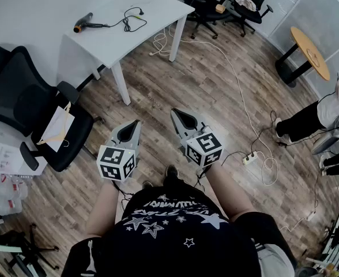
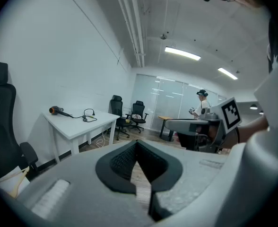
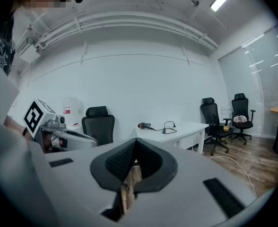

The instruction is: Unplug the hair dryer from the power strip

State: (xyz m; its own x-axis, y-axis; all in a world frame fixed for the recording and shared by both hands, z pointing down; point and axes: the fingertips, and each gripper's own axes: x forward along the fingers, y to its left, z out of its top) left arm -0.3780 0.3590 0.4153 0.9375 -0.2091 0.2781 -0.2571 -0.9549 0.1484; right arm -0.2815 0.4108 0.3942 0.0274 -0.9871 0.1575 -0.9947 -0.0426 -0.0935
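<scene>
The person's black star-printed shirt (image 1: pixel 169 224) fills the near edge, and just beyond it both tools are held out level over the wooden floor (image 1: pixel 158 91). The left gripper (image 1: pixel 134 127) has its jaws together on nothing, and the right gripper (image 1: pixel 179 116) is likewise pinched closed and empty.

The hair dryer (image 1: pixel 82 22) lies well off at the far left, on the white table (image 1: pixel 158 7), with its dark cord (image 1: pixel 129 21) looped beside it. A power strip (image 1: pixel 249 158) sits on the floor to the near right, trailing a white lead. I cannot tell from here where the dryer's plug actually sits.

So nothing is in hand yet – the job looks barely begun. To do it well, I'd say find the plug first, then part the jaws before reaching in. One gripper should pin the strip down while the other takes the plug by its body – not the cord – and draws it straight out
</scene>
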